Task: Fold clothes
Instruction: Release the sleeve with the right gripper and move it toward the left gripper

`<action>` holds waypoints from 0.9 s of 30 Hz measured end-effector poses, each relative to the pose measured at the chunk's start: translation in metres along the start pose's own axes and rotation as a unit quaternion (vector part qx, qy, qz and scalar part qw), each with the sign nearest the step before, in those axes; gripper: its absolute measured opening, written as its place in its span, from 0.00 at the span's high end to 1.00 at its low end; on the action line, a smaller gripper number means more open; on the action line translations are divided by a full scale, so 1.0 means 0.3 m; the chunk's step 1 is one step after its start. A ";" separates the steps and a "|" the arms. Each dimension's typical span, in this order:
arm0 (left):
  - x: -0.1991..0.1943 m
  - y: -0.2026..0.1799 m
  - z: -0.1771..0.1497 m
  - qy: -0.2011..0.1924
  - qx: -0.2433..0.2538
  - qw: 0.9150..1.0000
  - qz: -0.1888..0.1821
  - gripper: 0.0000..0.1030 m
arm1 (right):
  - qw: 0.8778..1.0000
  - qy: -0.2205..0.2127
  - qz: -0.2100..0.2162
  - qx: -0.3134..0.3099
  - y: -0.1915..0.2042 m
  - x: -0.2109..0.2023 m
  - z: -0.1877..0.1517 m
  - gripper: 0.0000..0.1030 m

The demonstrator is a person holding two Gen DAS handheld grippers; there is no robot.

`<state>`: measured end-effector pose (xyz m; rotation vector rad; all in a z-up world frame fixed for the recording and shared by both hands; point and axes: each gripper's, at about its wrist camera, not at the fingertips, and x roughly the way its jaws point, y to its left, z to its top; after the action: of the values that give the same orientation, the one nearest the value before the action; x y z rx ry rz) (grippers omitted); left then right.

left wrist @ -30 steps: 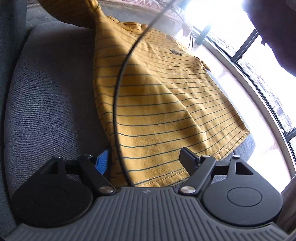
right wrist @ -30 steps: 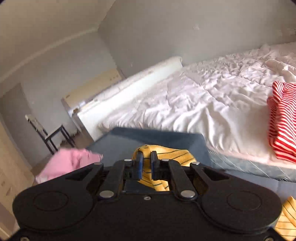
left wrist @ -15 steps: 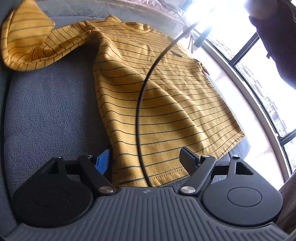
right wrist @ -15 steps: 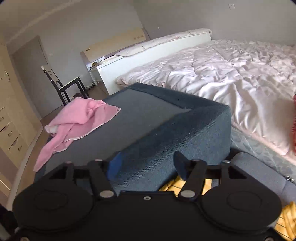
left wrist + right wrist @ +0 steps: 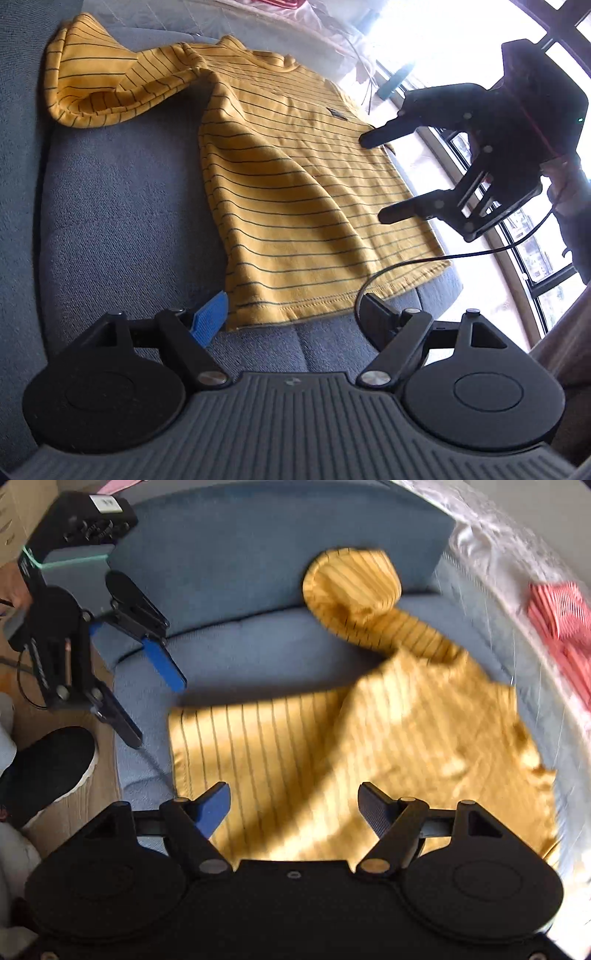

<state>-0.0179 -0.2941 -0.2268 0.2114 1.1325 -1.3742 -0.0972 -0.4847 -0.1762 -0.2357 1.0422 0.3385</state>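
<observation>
A yellow shirt (image 5: 295,206) with thin dark stripes lies spread on the grey-blue sofa seat (image 5: 122,229). Its long sleeve (image 5: 110,85) is flung out loosely toward the sofa back. My left gripper (image 5: 291,314) is open, low at the hem, with the hem corner just beyond its blue pad (image 5: 210,317). Over the shirt's far side hovers my right gripper (image 5: 378,177), open and empty. The right wrist view is blurred: the shirt (image 5: 332,746) spreads below my open right gripper (image 5: 293,797), its sleeve (image 5: 351,587) rests against the backrest, and the left gripper (image 5: 155,710) is at the hem end.
A black cable (image 5: 406,266) trails over the hem's right corner. Tall windows (image 5: 535,240) run along the right. A red-striped garment (image 5: 554,616) lies on the bed beyond the sofa. A person's black shoe (image 5: 48,764) stands on the wooden floor by the sofa's end.
The right gripper, shut on the raised yellow sleeve a second ago, opened and let it drop onto the seat. It then swung over the shirt. The left gripper backed off the hem slightly.
</observation>
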 end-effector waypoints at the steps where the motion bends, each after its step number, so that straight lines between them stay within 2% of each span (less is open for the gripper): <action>1: 0.003 -0.006 -0.009 0.005 0.004 1.000 -0.001 0.20 | 1.000 -0.005 0.008 0.018 -0.004 0.001 -0.019 0.26; 2: 0.007 -0.013 -0.018 0.009 0.009 1.000 -0.002 0.20 | 0.999 -0.018 0.016 0.038 -0.008 -0.001 -0.037 0.26; 4: 0.020 -0.025 -0.034 0.018 0.010 1.000 0.020 0.20 | 0.995 -0.062 0.032 0.072 0.000 -0.002 -0.062 0.26; 6: 0.019 -0.032 -0.043 0.013 0.009 1.000 0.018 0.20 | 0.992 -0.093 0.040 0.071 0.054 0.019 -0.070 0.27; 8: 0.012 -0.033 -0.048 0.012 0.010 1.000 0.008 0.20 | 0.993 -0.106 0.031 0.033 0.135 0.051 -0.069 0.30; 10: 0.006 -0.037 -0.038 0.011 0.025 1.000 0.015 0.20 | 0.993 -0.113 0.020 -0.006 0.207 0.090 -0.066 0.30; 12: -0.005 -0.050 -0.035 0.018 0.055 0.998 0.028 0.20 | 0.993 -0.110 0.017 -0.032 0.254 0.146 -0.070 0.35; 14: -0.012 -0.065 -0.035 0.027 0.082 0.995 0.040 0.20 | 0.993 -0.110 0.017 -0.045 0.280 0.189 -0.067 0.40; 16: -0.006 -0.074 -0.038 0.039 0.096 0.994 0.029 0.20 | 0.992 -0.112 0.010 -0.062 0.301 0.226 -0.063 0.43; 20: 0.001 -0.082 -0.043 0.044 0.115 0.992 0.032 0.20 | 0.987 -0.137 -0.018 -0.081 0.310 0.258 -0.047 0.45; 21: 0.001 -0.079 -0.043 0.045 0.116 0.992 0.036 0.20 | 0.986 -0.144 -0.025 -0.081 0.306 0.263 -0.042 0.49; 22: 0.001 -0.077 -0.043 0.046 0.117 0.991 0.039 0.20 | 0.986 -0.148 -0.024 -0.075 0.298 0.267 -0.038 0.63; 24: -0.007 -0.075 -0.043 0.042 0.116 0.992 0.037 0.20 | 0.987 -0.150 -0.004 -0.053 0.274 0.274 -0.031 0.75; 25: -0.012 -0.074 -0.043 0.040 0.115 0.992 0.032 0.20 | 0.987 -0.150 0.008 -0.049 0.270 0.267 -0.030 0.88; 27: -0.029 -0.077 -0.044 0.038 0.112 0.993 0.013 0.20 | 0.987 -0.147 0.045 -0.045 0.266 0.243 -0.026 0.92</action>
<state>-0.0420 -0.2852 -0.2160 0.4411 1.0324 -1.4804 -0.1004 -0.4018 -0.2462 -0.2126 0.7474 0.4867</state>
